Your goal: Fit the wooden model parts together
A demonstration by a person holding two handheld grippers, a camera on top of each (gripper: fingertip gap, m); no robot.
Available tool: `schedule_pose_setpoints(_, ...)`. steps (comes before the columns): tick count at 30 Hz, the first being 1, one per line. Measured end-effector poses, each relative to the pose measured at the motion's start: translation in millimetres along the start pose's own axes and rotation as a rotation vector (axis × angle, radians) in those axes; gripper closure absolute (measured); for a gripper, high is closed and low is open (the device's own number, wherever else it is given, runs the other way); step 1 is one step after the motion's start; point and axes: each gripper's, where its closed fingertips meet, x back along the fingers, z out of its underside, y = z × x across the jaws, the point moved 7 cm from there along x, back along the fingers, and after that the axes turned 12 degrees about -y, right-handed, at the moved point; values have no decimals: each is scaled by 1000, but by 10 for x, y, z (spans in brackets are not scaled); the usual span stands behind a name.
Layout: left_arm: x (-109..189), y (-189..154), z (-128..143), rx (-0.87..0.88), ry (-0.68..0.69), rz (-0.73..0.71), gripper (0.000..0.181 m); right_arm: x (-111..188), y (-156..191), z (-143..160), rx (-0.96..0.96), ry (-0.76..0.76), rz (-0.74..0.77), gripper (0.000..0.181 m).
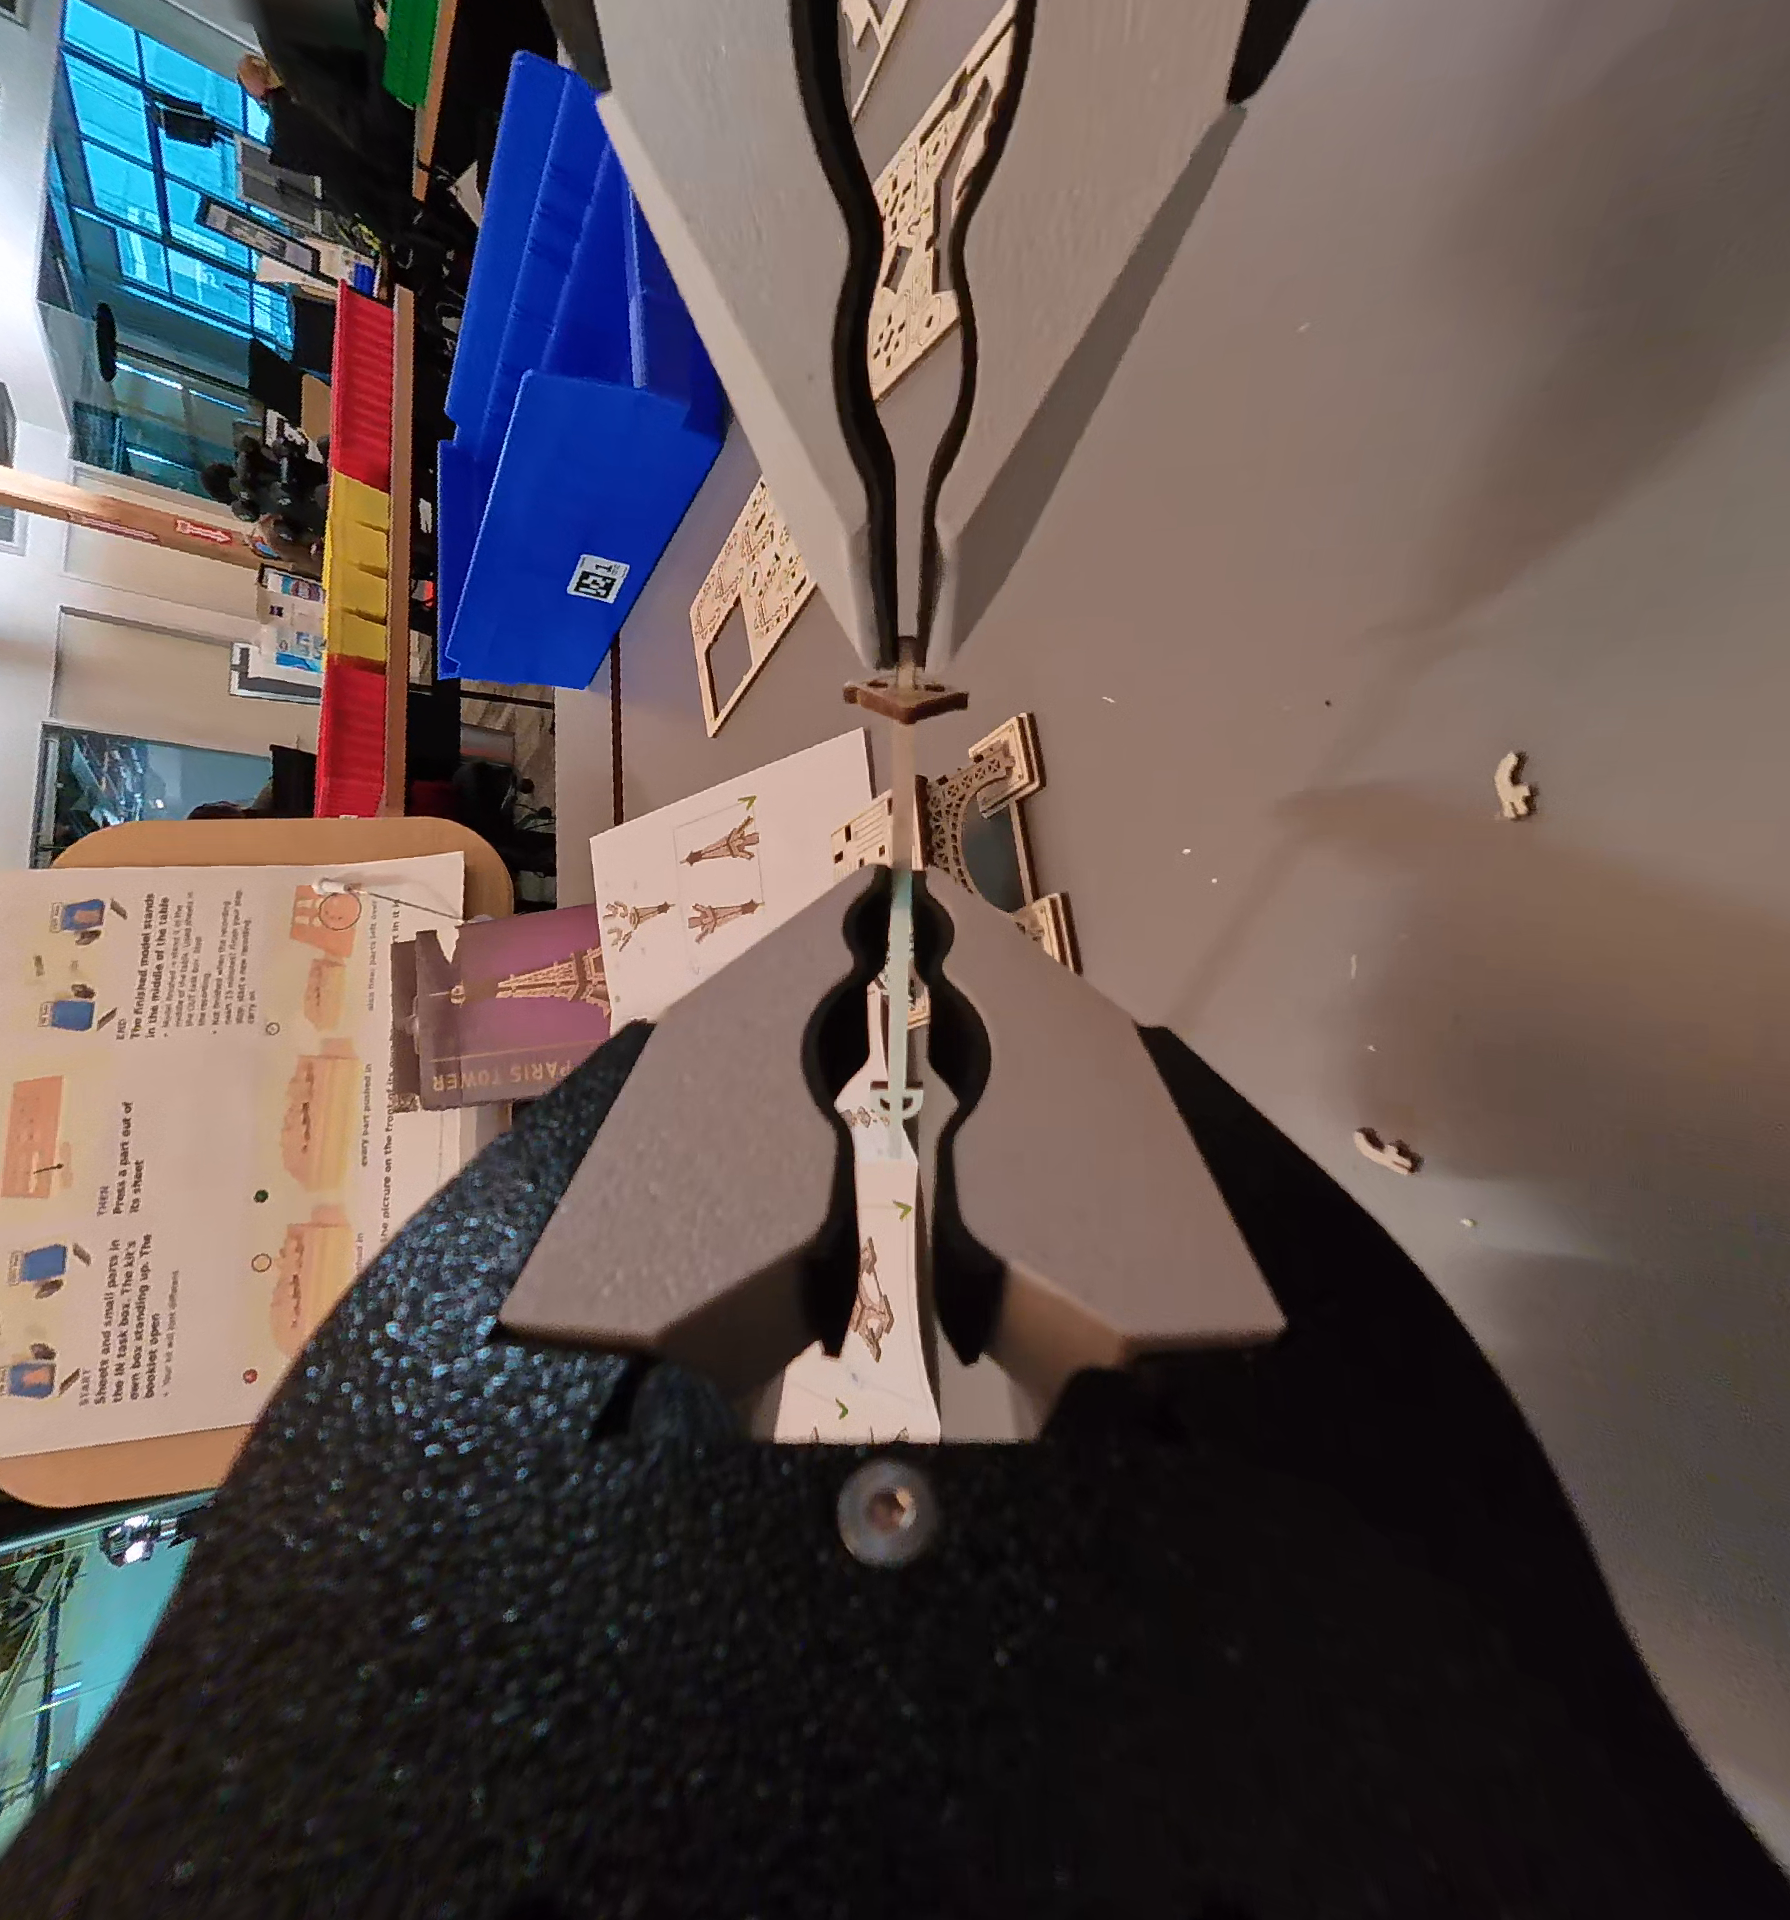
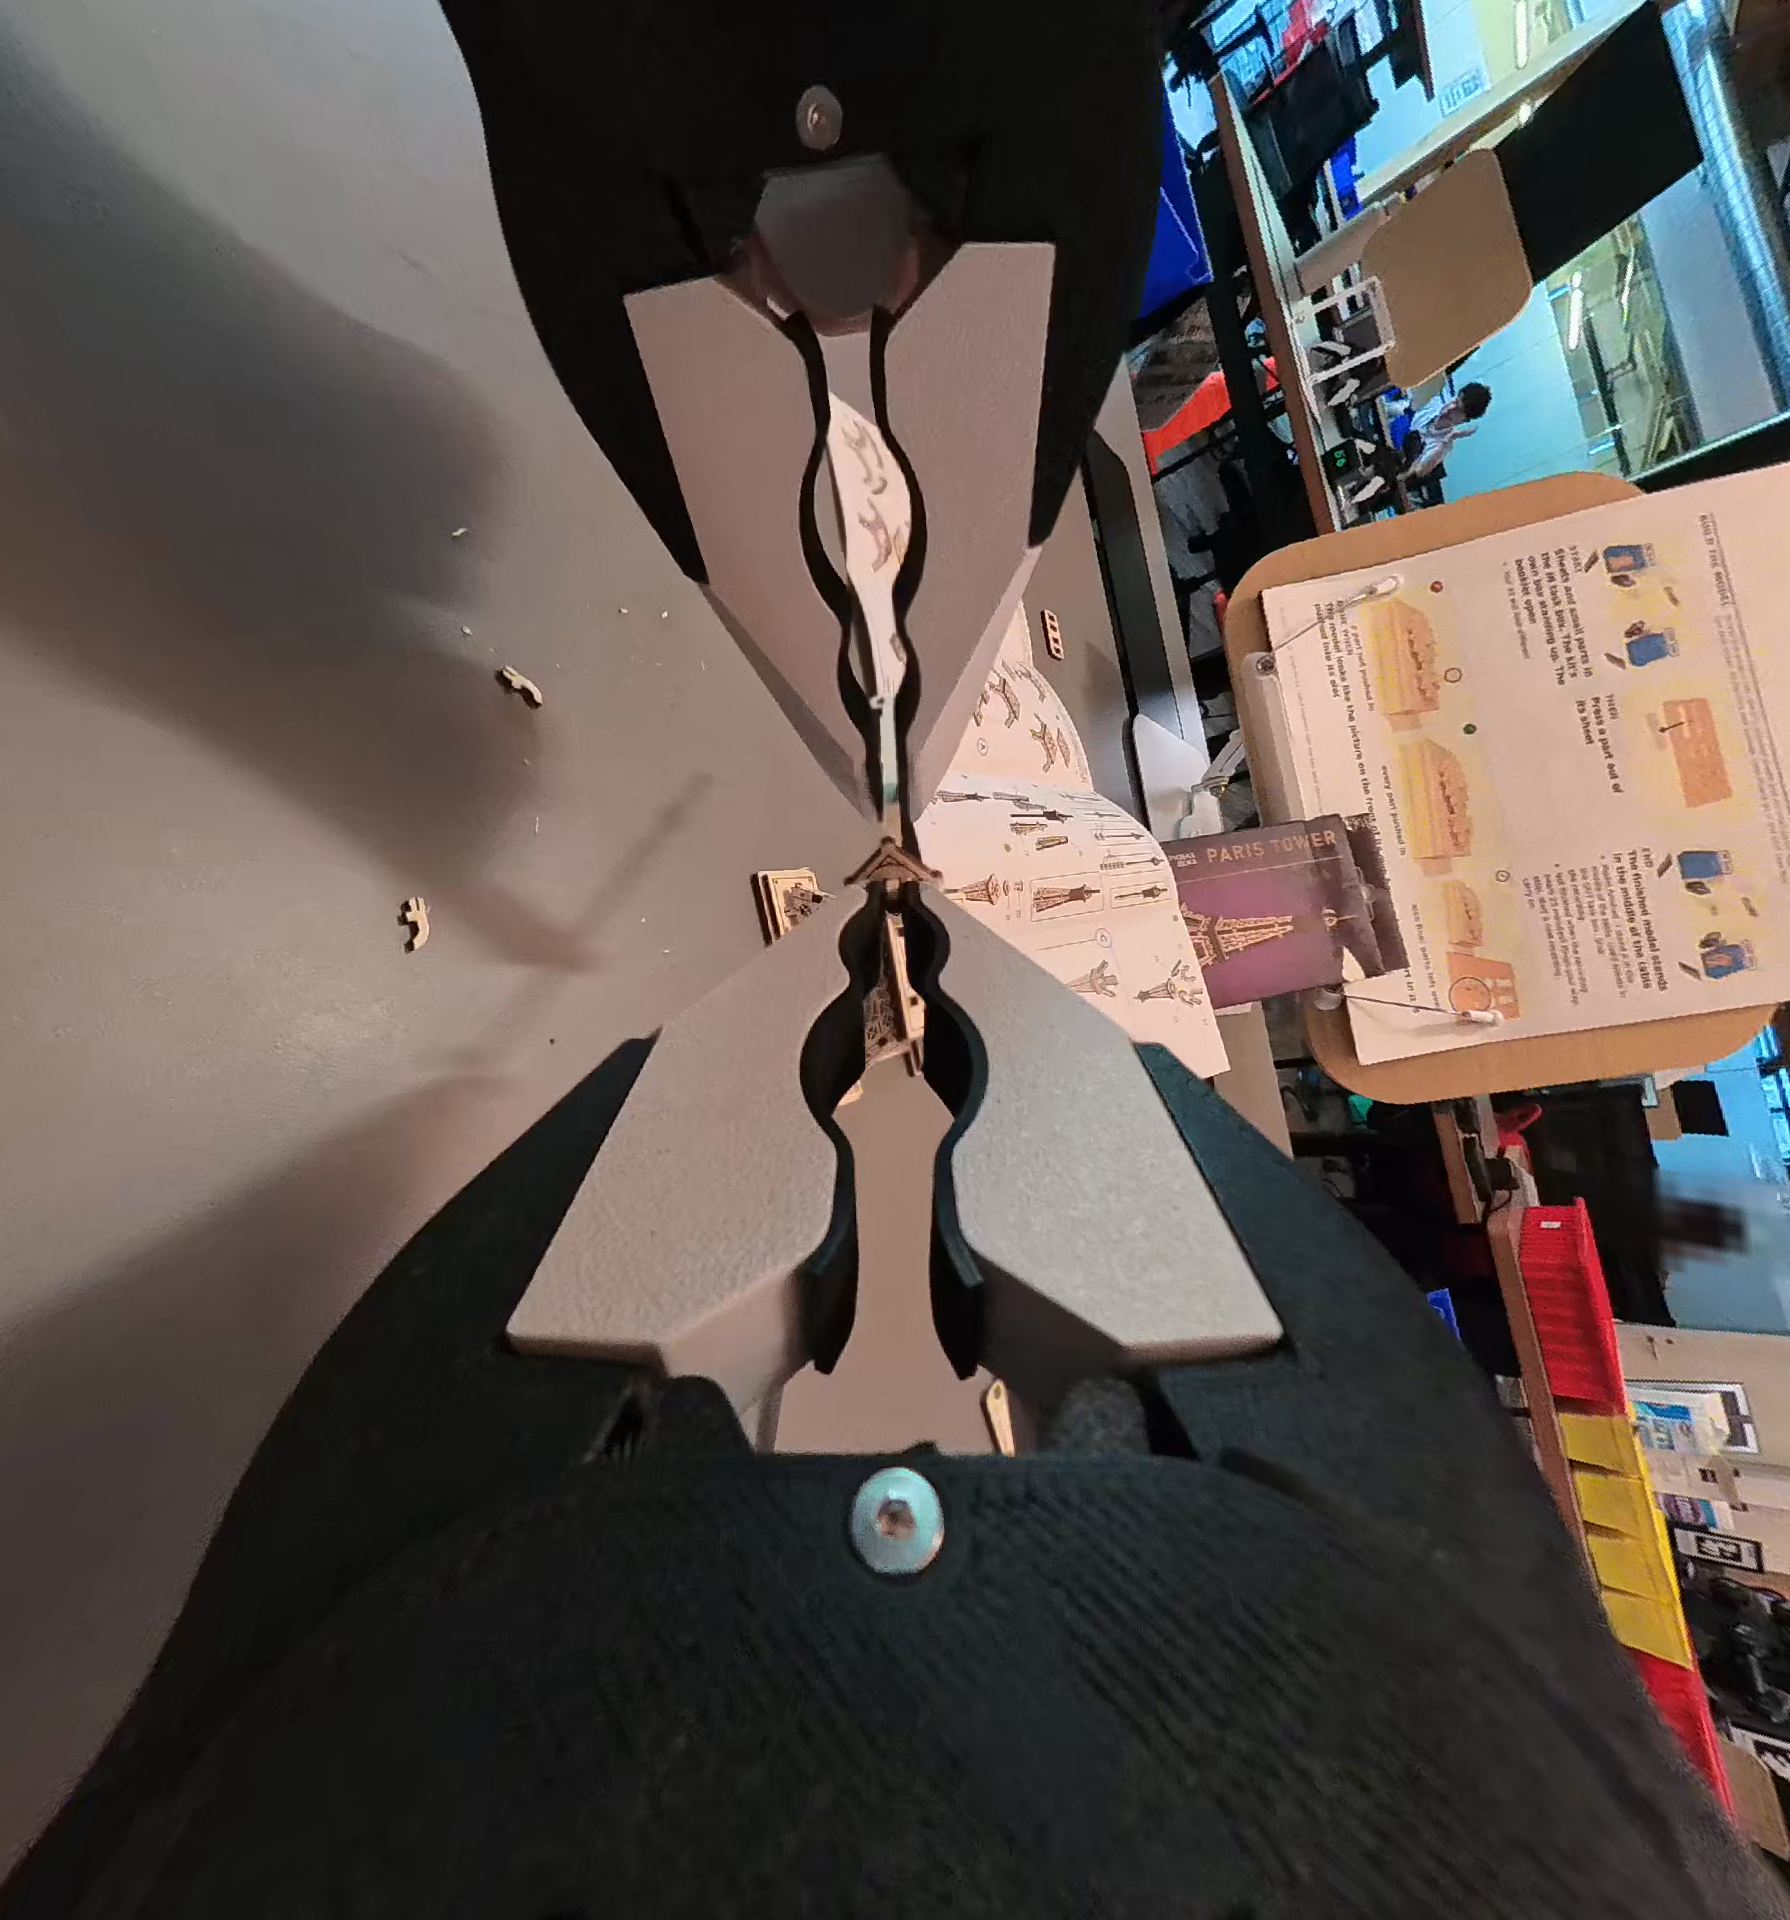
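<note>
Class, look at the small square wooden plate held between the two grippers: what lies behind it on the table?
Behind the small square wooden plate lies a partly built wooden tower base on the grey table; the thin pale stick covers its middle.

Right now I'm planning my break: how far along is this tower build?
Done: an arched tower base stands assembled on the table. In hand: the left gripper and right gripper together pinch a thin spire with a small square platform. Left: joining it to the base; sheets hold more parts.

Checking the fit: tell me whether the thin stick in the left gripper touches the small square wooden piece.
Touching. Left wrist view: the thin stick passes through the small square wooden piece at the right gripper tips.
</note>
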Motion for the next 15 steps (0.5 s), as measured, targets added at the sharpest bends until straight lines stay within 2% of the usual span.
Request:
schedule_pose_setpoints(10,18,10,4,2,-2,4,181,-44,4,-3,29,14,2,181)
schedule_pose_setpoints(15,22,42,16,2,-15,-38,180,-53,-28,-2,8,12,37,181)
